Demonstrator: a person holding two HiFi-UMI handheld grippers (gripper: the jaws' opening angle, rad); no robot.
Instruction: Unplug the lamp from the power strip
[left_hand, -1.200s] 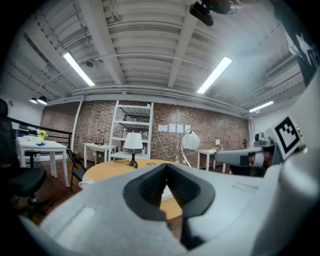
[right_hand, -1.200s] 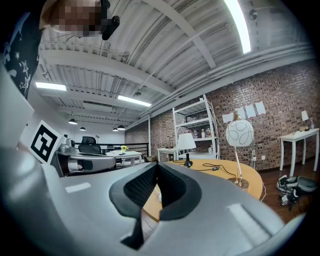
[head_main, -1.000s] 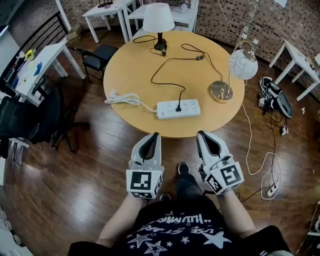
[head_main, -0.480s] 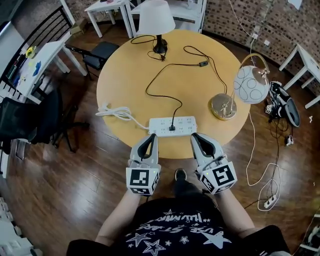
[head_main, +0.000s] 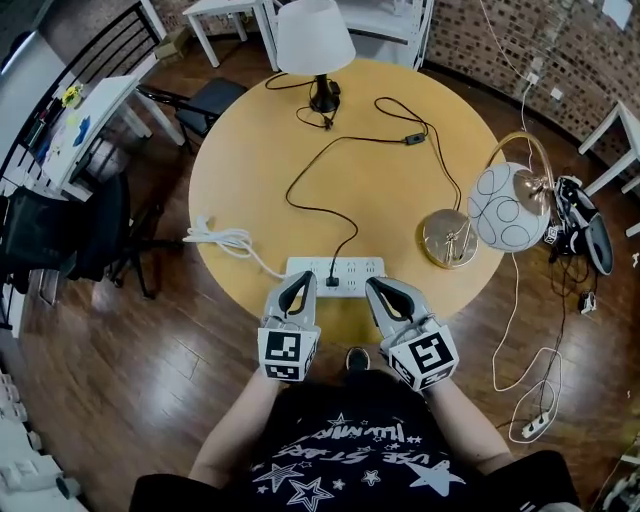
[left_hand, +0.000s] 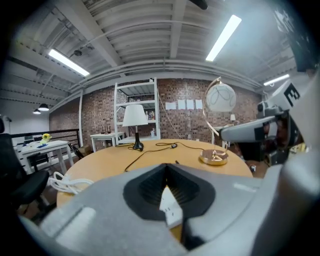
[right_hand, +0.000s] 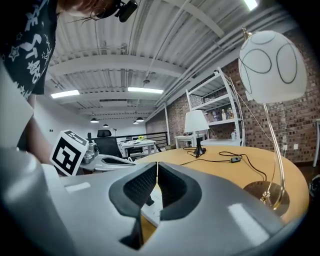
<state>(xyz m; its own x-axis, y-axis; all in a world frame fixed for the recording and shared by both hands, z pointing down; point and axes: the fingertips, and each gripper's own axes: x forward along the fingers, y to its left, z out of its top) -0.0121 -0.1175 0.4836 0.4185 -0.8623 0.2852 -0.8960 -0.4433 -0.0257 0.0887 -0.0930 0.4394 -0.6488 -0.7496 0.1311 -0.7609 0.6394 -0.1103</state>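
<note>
Here: round wooden table (head_main: 250, 170), rectangular power strip (head_main: 360, 268); left hand-held gripper (head_main: 300, 278) closed, right hand-held gripper (head_main: 377, 286) opening slightly, empty.

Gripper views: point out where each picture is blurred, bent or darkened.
Left gripper view: the left gripper up close is soft, the table lamp sharp, corners dark. Right gripper view: fisheye curves the ceiling beams and swells the globe lamp.

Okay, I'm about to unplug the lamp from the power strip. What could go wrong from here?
1. The power strip lies at the near edge of the table and looks unanchored; pulling the black plug without pinning it could lift it or drag it off.
2. Yanking the black cord instead of the plug may tip the white-shaded lamp.
3. The globe lamp stands close on the right; a wide swing could knock it.
</note>
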